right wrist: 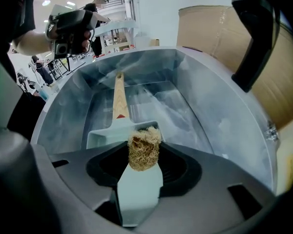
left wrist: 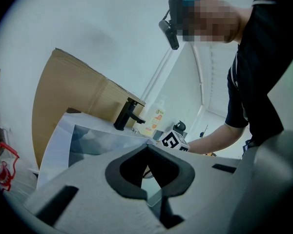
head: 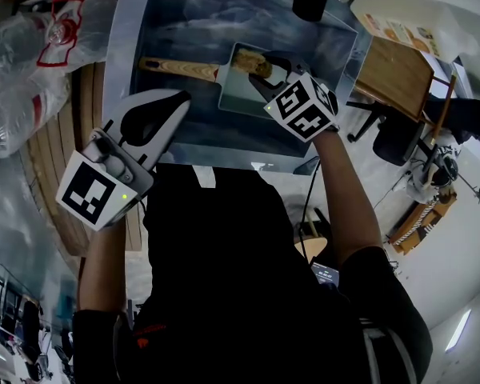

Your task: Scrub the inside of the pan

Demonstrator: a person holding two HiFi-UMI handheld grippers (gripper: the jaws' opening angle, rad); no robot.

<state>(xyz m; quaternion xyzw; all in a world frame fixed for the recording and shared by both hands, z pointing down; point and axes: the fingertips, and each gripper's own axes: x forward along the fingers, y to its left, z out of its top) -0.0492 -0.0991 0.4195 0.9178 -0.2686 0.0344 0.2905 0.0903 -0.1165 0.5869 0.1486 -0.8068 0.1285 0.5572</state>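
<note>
The pan [head: 238, 88] lies on the bottom of the sink [head: 224, 18], right of its middle. Its wooden handle [head: 180, 68] points toward the sink's left wall. The right gripper [head: 262, 74] reaches into the sink, its jaws pinching a tan fibrous scrubber [right wrist: 144, 154] held over the pan's near rim; I cannot tell whether the scrubber touches the pan. The left gripper [head: 176, 99] hangs above the sink's near left corner, jaws pressed together with nothing between them. A black tap [right wrist: 254, 33] stands at the sink's far edge.
</note>
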